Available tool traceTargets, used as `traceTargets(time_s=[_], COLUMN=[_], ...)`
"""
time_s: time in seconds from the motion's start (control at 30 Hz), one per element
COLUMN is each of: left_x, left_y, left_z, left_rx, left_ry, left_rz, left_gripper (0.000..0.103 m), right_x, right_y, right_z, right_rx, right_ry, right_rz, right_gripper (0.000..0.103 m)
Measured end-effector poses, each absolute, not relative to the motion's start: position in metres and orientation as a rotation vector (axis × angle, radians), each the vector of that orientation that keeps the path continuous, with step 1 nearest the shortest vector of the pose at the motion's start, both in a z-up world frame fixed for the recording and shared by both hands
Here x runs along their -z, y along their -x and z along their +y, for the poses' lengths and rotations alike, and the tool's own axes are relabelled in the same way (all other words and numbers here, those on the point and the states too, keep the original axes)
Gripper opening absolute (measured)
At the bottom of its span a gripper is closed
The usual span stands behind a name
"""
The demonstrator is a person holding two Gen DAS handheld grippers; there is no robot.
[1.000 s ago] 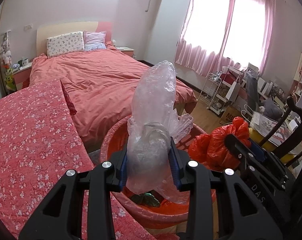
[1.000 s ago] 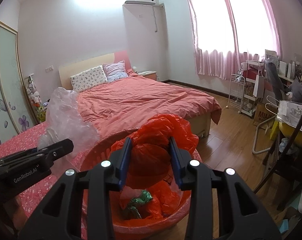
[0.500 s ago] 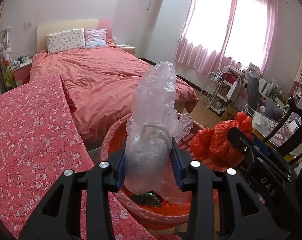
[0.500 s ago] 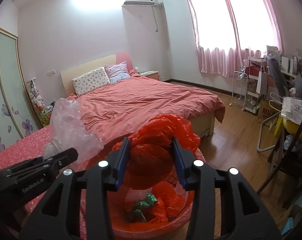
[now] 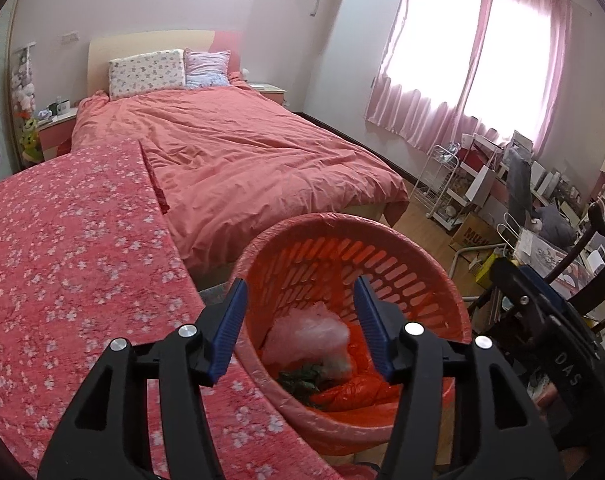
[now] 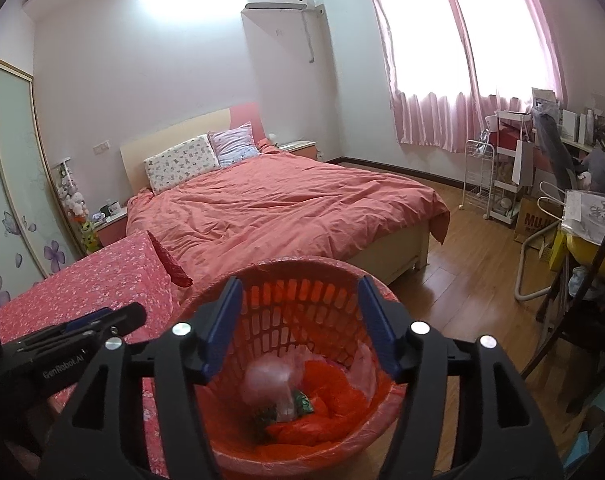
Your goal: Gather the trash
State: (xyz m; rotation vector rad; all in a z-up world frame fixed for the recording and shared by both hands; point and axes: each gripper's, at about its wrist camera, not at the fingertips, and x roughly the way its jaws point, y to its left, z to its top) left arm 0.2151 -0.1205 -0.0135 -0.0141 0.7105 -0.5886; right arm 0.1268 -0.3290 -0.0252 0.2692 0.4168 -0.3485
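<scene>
An orange slatted trash basket (image 5: 382, 248) (image 6: 302, 268) stands beside the flowered table. Inside it lie a clear crumpled plastic bag (image 5: 310, 332) (image 6: 268, 380), a red plastic bag (image 5: 358, 390) (image 6: 322, 412) and a small green wrapper (image 5: 298, 378) (image 6: 302, 402). My left gripper (image 5: 300, 322) is open and empty just above the basket's near rim. My right gripper (image 6: 300, 324) is open and empty above the basket. The right gripper also shows in the left wrist view (image 5: 542, 320), and the left gripper in the right wrist view (image 6: 86, 328).
A table with a pink flowered cloth (image 5: 70, 264) (image 6: 90, 284) lies to the left of the basket. A bed with a salmon duvet (image 5: 254, 160) (image 6: 286, 208) is behind. A white cart (image 6: 502, 176), boxes and chairs (image 6: 574, 312) crowd the right on the wooden floor.
Both grippers have opened. The clear bag has dropped from the left gripper and the red bag from the right gripper into the basket.
</scene>
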Motion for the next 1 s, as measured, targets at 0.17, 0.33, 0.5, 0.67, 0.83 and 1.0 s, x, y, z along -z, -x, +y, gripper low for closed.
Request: traceTargets(time_s=[0.17,0.33,0.5,0.67,0.83,1.0], left_x=[-0.002,-0.023,-0.033,-0.029,-0.024,-0.020], left_y=[-0.203,-0.170,-0.132,-0.102,-0.077,-0.052], left_z=[-0.093,-0.051,-0.012,0.023,0.049,0.065], left_rx=[0.561,0.504,0.431,0.324,0.214,0.127], left_ry=[0.020,0.017,0.007,0.015,0.031,0.017], left_rz=[0.665,0.583,0.518,0.500,0.505,0.480], left_gripper=[0.055,0.067,0.083,0.094,0.100,0.101], right_x=[0.010,-0.007,-0.016,-0.018,-0.014,-0.008], right_y=[-0.109,-0.079,-0.046,-0.016,0.011,0.034], right_z=[-0.317,-0.293,-0.251,-0.215,-0.187,-0.170], right_rx=[0.356,0.351,0.350,0.370,0.400,0.378], right_ry=[-0.246,-0.215,-0.145,-0.067,-0.040,-0.058], right_rz=[0.389,0.349,0.332,0.307,0.303,0.328], right_gripper=[0.065,0.081,0.098,0.098,0.099,0.099])
